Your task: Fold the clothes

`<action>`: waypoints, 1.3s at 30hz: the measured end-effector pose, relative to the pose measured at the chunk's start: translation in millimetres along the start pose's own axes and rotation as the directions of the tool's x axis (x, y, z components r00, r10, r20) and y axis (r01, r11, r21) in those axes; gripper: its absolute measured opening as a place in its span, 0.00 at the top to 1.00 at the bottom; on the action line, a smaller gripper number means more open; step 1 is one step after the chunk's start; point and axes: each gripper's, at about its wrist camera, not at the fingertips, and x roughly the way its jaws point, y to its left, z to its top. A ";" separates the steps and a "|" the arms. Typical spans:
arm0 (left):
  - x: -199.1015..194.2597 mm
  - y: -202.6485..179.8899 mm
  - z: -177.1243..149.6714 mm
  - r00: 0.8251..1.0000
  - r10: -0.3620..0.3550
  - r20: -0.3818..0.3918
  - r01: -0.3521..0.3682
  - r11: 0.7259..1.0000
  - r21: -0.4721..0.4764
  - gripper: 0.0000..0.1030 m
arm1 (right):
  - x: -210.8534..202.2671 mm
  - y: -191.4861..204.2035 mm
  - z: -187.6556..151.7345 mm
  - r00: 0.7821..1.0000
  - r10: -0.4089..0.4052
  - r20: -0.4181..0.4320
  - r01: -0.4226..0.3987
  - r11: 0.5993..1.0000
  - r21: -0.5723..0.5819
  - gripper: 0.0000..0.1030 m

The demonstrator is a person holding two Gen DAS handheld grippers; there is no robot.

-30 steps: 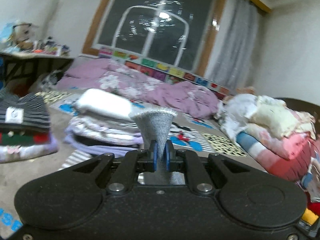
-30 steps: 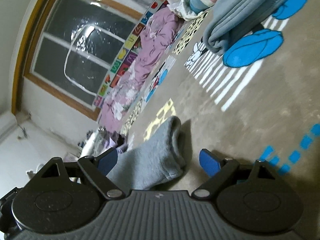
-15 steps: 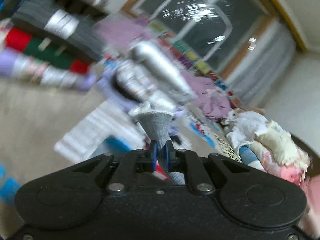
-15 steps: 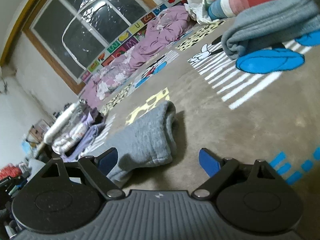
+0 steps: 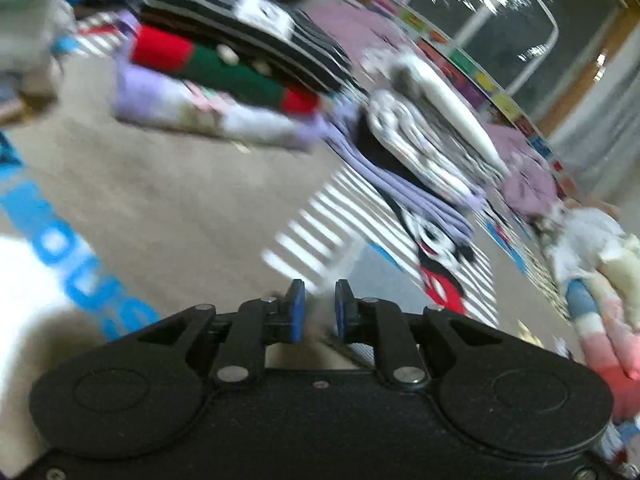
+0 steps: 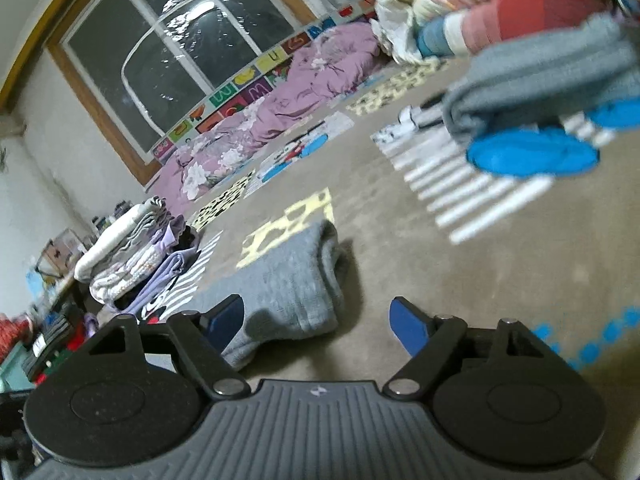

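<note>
My left gripper (image 5: 316, 306) hangs slightly parted, gripping nothing; my right gripper (image 6: 318, 320), spread wide, frames the grey garment (image 6: 292, 280) at lower centre, ready to pinch.

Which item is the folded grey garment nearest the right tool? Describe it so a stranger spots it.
Start at the beige printed mat. Just ahead of the right tool lies the folded grey garment, alone. Unlike the other grey garment, it touches no pile.

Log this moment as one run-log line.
left hand-held gripper: open, empty | right hand-held gripper: open, over grey folded garment | garment: on mat
</note>
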 end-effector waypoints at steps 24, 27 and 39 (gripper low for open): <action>65.7 -17.5 33.5 0.975 -0.183 -0.129 0.206 0.959 0.194 0.55 | 102.7 14.5 74.0 0.946 0.017 -0.323 -0.080 0.980 -0.183 0.22; 66.1 -24.8 30.1 0.968 -0.205 -0.142 0.233 0.944 0.232 0.67 | 109.5 25.0 66.4 0.941 0.005 -0.337 -0.096 0.962 -0.254 0.44; 31.3 -33.3 29.1 0.963 -0.265 -0.056 0.267 0.891 0.367 1.00 | 51.2 70.8 60.3 0.986 0.100 -0.136 -0.153 0.871 -0.466 0.73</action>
